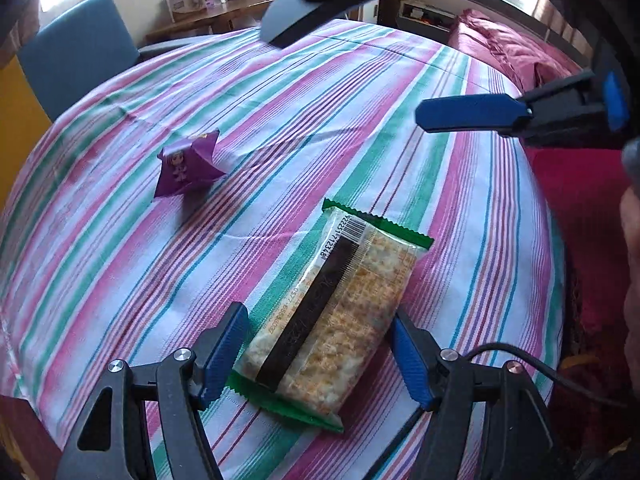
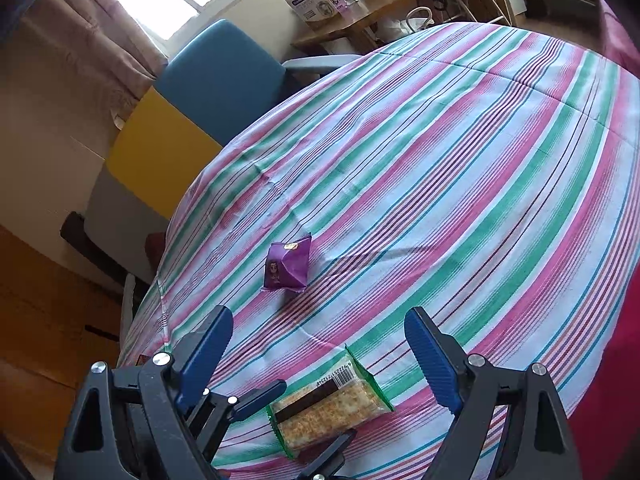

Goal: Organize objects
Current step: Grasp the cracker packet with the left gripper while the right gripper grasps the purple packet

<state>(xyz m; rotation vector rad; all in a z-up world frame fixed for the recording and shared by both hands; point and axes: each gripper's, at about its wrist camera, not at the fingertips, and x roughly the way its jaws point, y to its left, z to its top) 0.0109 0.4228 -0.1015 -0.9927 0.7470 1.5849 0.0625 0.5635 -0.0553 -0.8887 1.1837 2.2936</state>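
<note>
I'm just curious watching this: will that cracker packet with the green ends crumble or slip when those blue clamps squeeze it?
The cracker packet looks flat and fairly stiff, so it probably won't flop. Its glossy film may slip. The crackers seen through the wrapper would likely crack under a hard squeeze from the left gripper, whose open fingers flank it.

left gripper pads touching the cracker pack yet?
Apart. The left wrist view shows striped cloth between each blue pad of the left gripper and the cracker pack, jaws open around it.

Striped tablecloth (image 2: 440, 184), blue chair (image 2: 224, 80), cardboard box (image 2: 310, 0)
</note>
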